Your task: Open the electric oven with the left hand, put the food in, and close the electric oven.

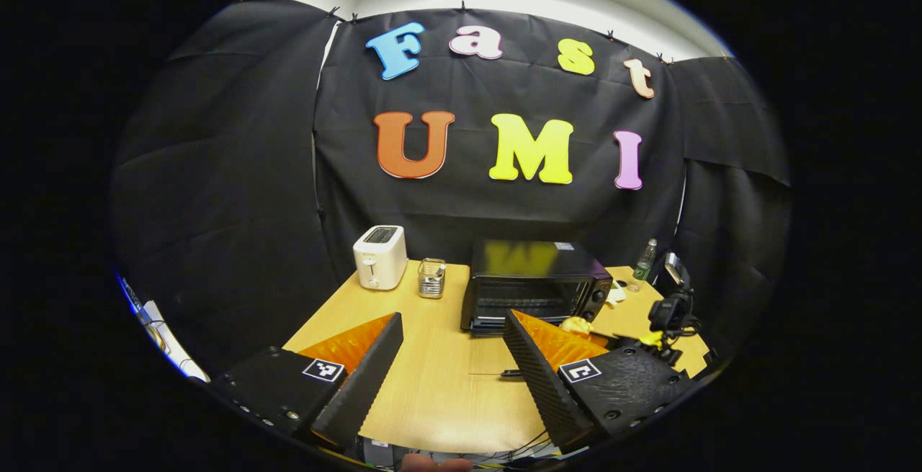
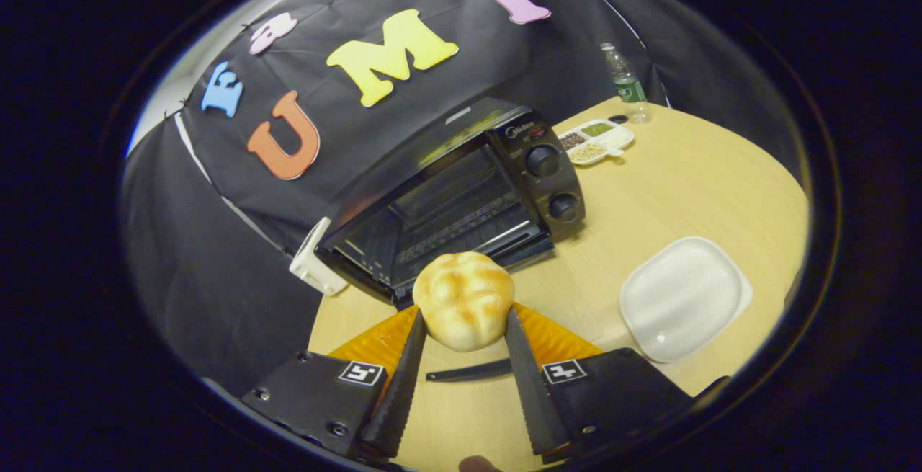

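The black electric oven (image 1: 533,281) stands at the back of the wooden table, ahead of my left gripper (image 1: 452,317) and a little to its right. That gripper hovers well short of it, open, with nothing between its fingers. In the right gripper view the oven (image 2: 446,198) is close, its door looks closed and a rack shows through the glass. My right gripper (image 2: 464,313) is shut on a golden bread bun (image 2: 464,292), held above the table just before the oven front. The left gripper view shows the bun (image 1: 576,326) and the right gripper's body (image 1: 666,310) to the oven's right.
A white toaster (image 1: 379,256) and a glass jar (image 1: 431,277) stand left of the oven. A white plate (image 2: 681,299), a divided snack tray (image 2: 594,140) and a water bottle (image 2: 625,83) lie to its right. A thin dark strip (image 2: 468,370) lies on the table (image 1: 439,385).
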The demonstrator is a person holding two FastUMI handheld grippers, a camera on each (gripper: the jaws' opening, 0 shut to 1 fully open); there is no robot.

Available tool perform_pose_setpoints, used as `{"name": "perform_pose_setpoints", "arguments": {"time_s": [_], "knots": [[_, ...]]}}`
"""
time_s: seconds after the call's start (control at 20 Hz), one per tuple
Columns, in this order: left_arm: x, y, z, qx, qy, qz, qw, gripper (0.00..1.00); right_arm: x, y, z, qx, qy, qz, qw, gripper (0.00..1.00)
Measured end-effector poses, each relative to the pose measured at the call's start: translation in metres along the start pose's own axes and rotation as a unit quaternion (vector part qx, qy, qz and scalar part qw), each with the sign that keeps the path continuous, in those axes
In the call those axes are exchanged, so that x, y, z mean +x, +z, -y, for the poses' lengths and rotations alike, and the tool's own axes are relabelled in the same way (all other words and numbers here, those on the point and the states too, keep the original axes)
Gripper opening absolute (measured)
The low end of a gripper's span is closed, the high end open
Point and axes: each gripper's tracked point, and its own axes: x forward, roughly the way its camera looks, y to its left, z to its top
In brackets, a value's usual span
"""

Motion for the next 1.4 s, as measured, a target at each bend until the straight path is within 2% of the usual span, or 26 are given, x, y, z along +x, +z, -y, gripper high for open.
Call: {"name": "perform_pose_setpoints", "arguments": {"time_s": [0.3, 0.7, 1.05, 1.25, 1.4], "knots": [[-0.012, -0.016, -0.038, -0.004, 0.03, -0.022, 0.999, 0.93, 0.073, 0.02, -0.019, 0.029, -0.017, 0.035, 0.999, 0.65], [-0.021, -0.032, -0.061, -0.004, 0.047, -0.052, 0.998, 0.93, 0.136, 0.037, -0.011, 0.049, -0.057, 0.071, 0.995, 0.65], [-0.021, -0.03, -0.057, 0.014, 0.042, -0.056, 0.997, 0.93, 0.162, 0.035, -0.018, 0.028, -0.066, 0.085, 0.994, 0.67], [-0.025, -0.03, -0.053, 0.01, 0.041, -0.055, 0.998, 0.93, 0.157, 0.034, -0.027, 0.015, -0.059, 0.09, 0.994, 0.81], [-0.028, -0.03, -0.052, 0.001, 0.044, -0.054, 0.998, 0.93, 0.143, 0.03, -0.038, 0.019, -0.046, 0.09, 0.995, 0.86]]}}
